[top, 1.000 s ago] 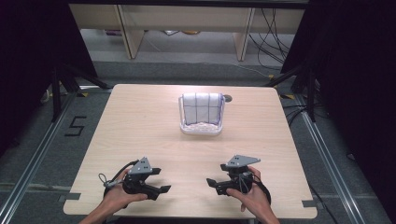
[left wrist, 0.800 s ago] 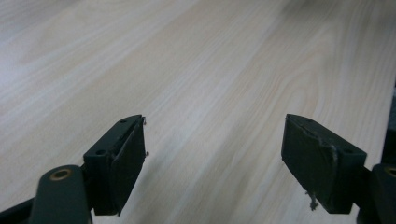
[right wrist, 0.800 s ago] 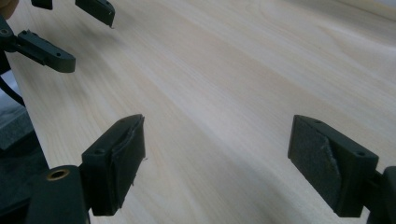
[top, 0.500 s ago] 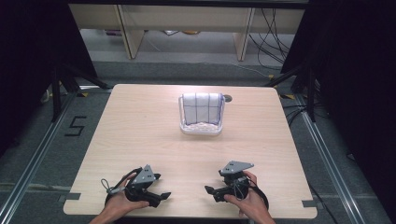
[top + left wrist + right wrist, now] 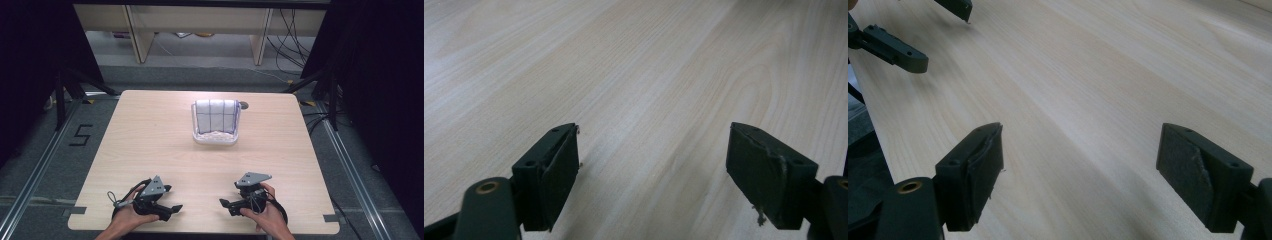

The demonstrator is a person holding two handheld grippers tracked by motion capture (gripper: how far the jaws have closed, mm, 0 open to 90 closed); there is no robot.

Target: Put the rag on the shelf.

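Observation:
A clear plastic basket (image 5: 216, 138) stands at the back middle of the wooden table (image 5: 150, 140), with a white cloth (image 5: 215, 115) marked by faint lines draped inside it. My left gripper (image 5: 173, 208) lies low near the front edge with its jaws pointing right. They are open over bare wood in the left gripper view (image 5: 654, 135). My right gripper (image 5: 224, 203) faces it from the right, also open (image 5: 1083, 131) with nothing between the jaws. The left gripper's jaws (image 5: 895, 47) show far off in the right gripper view.
A small dark round object (image 5: 244, 105) sits just behind the basket on the right. Shelf legs and cables stand on the floor beyond the table. The number 5 (image 5: 80, 135) is taped on the floor at the left.
Both hands have drawn back a little toward the table's front edge with the grippers lower. The jaws stay open and the basket has not moved.

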